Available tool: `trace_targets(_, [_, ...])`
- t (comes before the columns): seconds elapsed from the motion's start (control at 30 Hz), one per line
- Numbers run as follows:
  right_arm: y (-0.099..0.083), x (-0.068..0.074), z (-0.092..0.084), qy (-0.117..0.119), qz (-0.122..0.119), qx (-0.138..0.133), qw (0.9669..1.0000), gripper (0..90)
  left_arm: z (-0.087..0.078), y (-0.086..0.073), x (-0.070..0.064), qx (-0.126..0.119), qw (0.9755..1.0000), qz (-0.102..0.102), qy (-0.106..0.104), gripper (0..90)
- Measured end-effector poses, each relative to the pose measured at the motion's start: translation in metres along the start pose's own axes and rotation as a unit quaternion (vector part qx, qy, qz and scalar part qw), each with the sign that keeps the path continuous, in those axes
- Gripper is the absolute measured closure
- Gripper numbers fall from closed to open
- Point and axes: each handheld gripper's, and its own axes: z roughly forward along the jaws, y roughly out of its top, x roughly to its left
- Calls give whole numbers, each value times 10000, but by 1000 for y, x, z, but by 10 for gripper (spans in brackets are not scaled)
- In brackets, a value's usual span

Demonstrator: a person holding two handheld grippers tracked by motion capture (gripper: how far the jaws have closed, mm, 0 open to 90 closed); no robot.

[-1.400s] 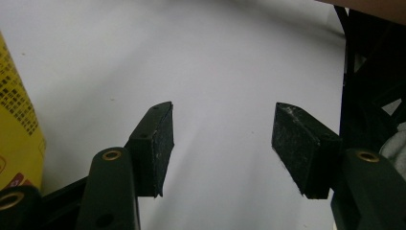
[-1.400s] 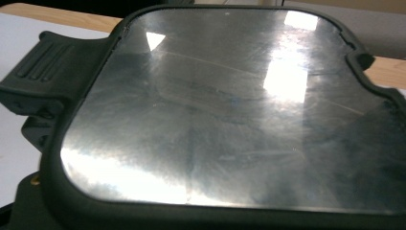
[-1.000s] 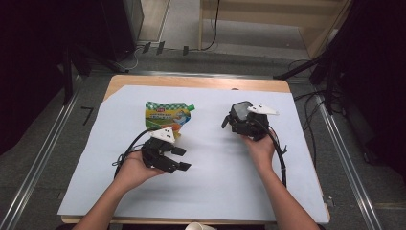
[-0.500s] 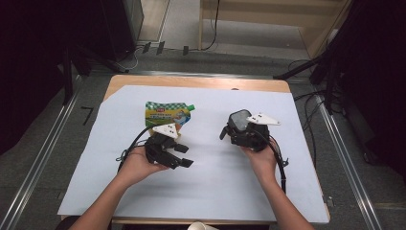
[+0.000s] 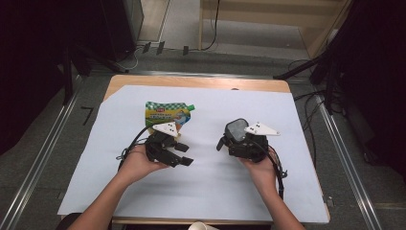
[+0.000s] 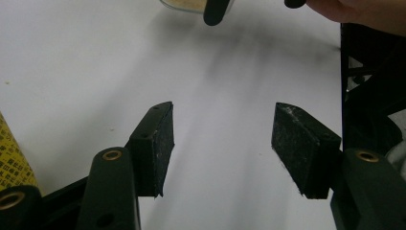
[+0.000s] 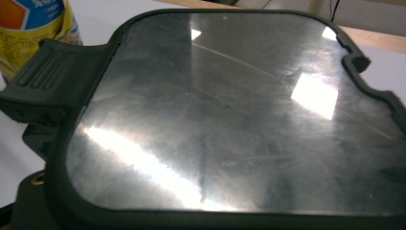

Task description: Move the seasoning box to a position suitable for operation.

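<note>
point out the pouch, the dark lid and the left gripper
pouch [image 5: 167, 113]: high view, middle of its printed front.
dark lid [image 7: 230, 120]: right gripper view, centre of its glossy panel.
left gripper [image 6: 222, 143]: left gripper view, midway between the tips of its two black jaws, which stand apart.

Pouch [image 5: 168, 113] lies upper left of centre on the counter [image 5: 210, 191]; left tongs [image 5: 184, 154] just below it, lid [image 5: 237, 128] right of centre, in right tongs [image 5: 229, 141].

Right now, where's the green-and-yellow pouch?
High view: the pouch lies flat on the white sheet, left of centre, just beyond the left gripper, well left of the right gripper.
</note>
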Motion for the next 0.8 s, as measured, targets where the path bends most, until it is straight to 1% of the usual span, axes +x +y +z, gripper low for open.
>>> trace_targets(0.17, [-3, 5, 3, 100, -64, 43, 9999, 156, 0, 0, -1, 24, 10000, 35, 9, 412])
trace_targets(0.4, [-5, 15, 9, 239, -215, 129, 9994, 156, -1, 0, 0, -1, 10000, 45, 23, 406])
trace_targets(0.43, [-6, 18, 11, 286, -272, 155, 9991, 156, -1, 0, 0, -5, 10000, 47, 25, 406])
trace_targets(0.53, [-7, 21, 13, 332, -321, 172, 9988, 156, -1, 0, 0, -22, 10000, 47, 28, 406])
trace_targets(0.7, [-9, 28, 16, 440, -329, 210, 9983, 156, -2, 0, 0, -28, 10000, 44, 31, 406])
trace_targets(0.8, [-11, 32, 18, 517, -398, 218, 9976, 156, -1, 0, 0, -26, 10000, 57, 30, 406])
